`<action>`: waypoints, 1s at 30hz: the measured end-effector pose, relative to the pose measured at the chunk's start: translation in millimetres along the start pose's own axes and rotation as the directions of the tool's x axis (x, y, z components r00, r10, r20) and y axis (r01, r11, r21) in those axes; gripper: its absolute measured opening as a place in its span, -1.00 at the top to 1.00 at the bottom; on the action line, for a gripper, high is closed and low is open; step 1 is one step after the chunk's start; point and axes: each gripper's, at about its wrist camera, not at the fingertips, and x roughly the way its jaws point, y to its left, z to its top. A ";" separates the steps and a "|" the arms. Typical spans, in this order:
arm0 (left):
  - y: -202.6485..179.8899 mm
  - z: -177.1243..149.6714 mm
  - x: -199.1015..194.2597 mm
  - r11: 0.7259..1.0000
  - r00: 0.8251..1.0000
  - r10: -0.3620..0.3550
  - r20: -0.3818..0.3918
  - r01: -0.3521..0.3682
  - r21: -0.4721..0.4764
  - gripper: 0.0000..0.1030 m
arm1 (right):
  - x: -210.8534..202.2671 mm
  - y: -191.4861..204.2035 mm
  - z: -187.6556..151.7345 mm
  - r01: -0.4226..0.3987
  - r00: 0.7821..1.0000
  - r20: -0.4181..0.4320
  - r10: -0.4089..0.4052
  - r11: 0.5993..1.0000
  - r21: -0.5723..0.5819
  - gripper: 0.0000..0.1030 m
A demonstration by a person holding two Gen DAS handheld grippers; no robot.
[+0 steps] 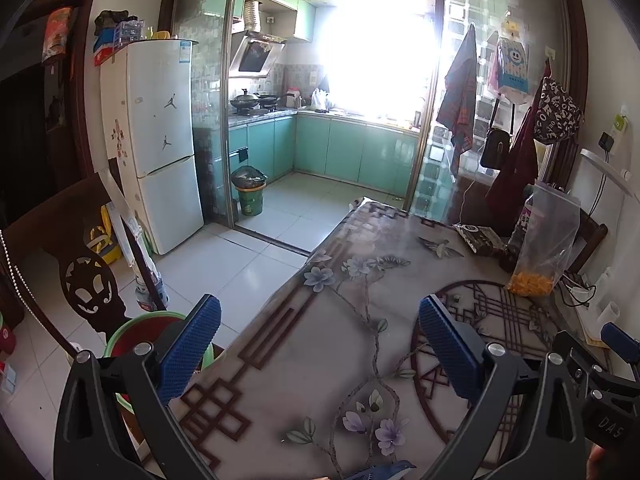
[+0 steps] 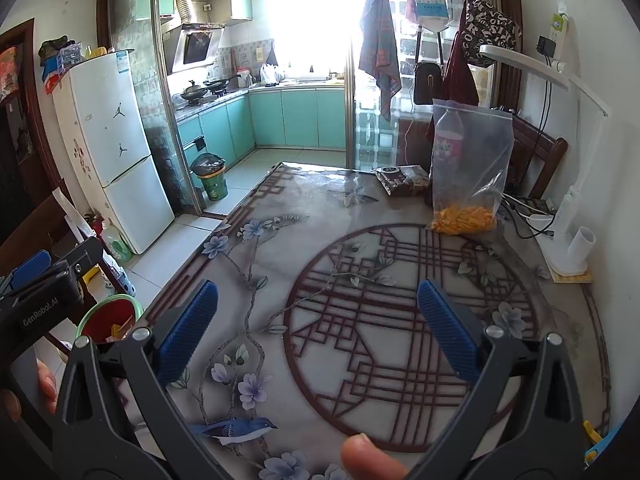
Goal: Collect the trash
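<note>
My left gripper (image 1: 320, 320) is open and empty over the table's left edge. My right gripper (image 2: 318, 312) is open and empty over the table's round lattice pattern. A green bin with a red liner (image 2: 108, 318) stands on the floor left of the table; it also shows in the left wrist view (image 1: 144, 330). On the far side of the table lie a dark snack wrapper (image 2: 402, 179) and a clear bag with orange pieces (image 2: 466, 184), with a plastic bottle (image 2: 448, 132) behind the bag. The wrapper (image 1: 478, 236) and bag (image 1: 540, 248) also show in the left wrist view.
The table (image 2: 280, 240) has a flowered glass-covered top. A white lamp base and cables (image 2: 560, 236) sit at its right edge by a wooden chair (image 2: 532, 148). A fridge (image 1: 160, 140) and a second, kitchen bin (image 1: 249, 190) stand across the tiled floor.
</note>
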 end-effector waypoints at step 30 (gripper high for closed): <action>-6.9 -7.2 11.1 1.000 1.000 -0.003 -0.025 0.003 0.006 -0.85 | 7.1 -0.7 -4.7 -0.001 1.000 -0.025 0.001 1.000 0.000 -0.91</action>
